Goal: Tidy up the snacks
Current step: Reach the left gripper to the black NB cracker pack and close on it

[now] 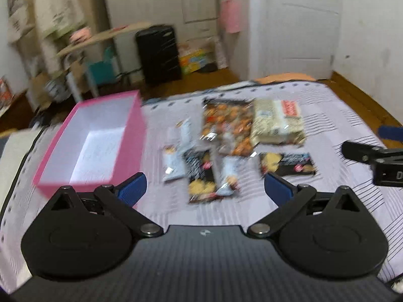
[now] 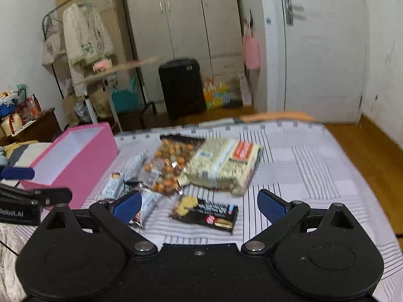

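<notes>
An empty pink box (image 1: pixel 100 138) (image 2: pixel 83 161) stands at the left of the bed. Snack packs lie in a loose group to its right: an orange nut bag (image 1: pixel 228 125) (image 2: pixel 168 166), a pale green pack (image 1: pixel 277 123) (image 2: pixel 224 163), a black cracker pack (image 1: pixel 289 163) (image 2: pixel 205 212), another black pack (image 1: pixel 200 176), and small white-blue packs (image 1: pixel 173 161) (image 2: pixel 148 201). My left gripper (image 1: pixel 205 187) is open and empty above the near packs. My right gripper (image 2: pixel 197 205) is open and empty just short of the black cracker pack.
The bed has a grey striped sheet (image 1: pixel 327 115) (image 2: pixel 302 156). Beyond its far edge are a black suitcase (image 1: pixel 158 52) (image 2: pixel 182 85), a folding table (image 1: pixel 100 37), a clothes rack (image 2: pixel 83 37), wardrobes and a white door (image 2: pixel 322 50). Wooden floor (image 2: pixel 372 156) lies to the right.
</notes>
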### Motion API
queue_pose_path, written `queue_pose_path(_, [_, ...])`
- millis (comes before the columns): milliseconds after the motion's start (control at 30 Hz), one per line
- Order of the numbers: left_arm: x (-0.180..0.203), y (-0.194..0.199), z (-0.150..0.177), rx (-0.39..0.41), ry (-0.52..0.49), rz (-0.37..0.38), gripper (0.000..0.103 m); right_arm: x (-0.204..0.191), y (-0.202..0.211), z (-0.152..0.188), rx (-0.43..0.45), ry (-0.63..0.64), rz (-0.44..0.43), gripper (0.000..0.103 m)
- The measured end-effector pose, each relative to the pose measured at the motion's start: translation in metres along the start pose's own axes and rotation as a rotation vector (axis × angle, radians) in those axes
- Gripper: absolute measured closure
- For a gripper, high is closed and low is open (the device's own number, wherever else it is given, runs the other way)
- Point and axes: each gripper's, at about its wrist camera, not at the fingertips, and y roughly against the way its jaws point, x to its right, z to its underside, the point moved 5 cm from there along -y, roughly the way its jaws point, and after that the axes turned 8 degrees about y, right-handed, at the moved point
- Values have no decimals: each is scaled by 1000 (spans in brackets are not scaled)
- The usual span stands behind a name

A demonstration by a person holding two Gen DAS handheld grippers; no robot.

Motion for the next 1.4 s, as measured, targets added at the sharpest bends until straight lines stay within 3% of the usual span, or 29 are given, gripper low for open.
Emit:
queue_pose_path(200, [36,-46,-18,-47,-33,65,6,7,-46,17,-61,97,-105,4])
queue_pose_path(233, [40,-58,-19,-74,-19,97,10,8,-56,21,-62,127,-109,6])
queue_pose_path(300, [48,-84,-18,-134,10,155,27,10,-76,28,-76,152,-111,8])
queue_pose_path(367, [54,-108,-16,-178,41,180,33,16,-96,36,-97,126,-133,10])
queue_pose_path(533, [76,-156,-7,-171,12,205,35,25,-134,56,-127,130,-126,13])
queue_pose_path(733, [81,-212,10,-259,48,222,41,28,-157,68,-139,119,-147,19])
queue_pose_path(767, [78,-218,13,-266,64,221,46,26,-157,68,-125,135,-139,26])
queue_pose_path(833, [75,-221,16,-270,98,271,58,21,-158,69,-124,173,-128,26])
queue_pose_path(867, [76,-221,17,-290,94,316,75,20,-158,69,-123,180,-117,27])
queue_pose_path(900, [78,-220,17,-309,87,352,75,19,-158,69,-123,182,-110,27])
queue_pose_path(1033, [83,-216,18,-306,73,340,75,16,-154,69,-139,148,-108,27])
queue_pose_path(1100, [83,-212,18,-308,88,329,75,12,-152,68,-157,122,-118,20])
queue_pose_path(1133, [83,-210,19,-312,93,325,73,10,-151,67,-165,109,-119,15])
queue_pose_path(1267, [79,-199,21,-368,174,355,58,1,-146,64,-179,70,-126,14])
queue_pose_path(1400, [70,-180,17,-336,193,348,56,-8,-134,58,-188,36,-147,13])
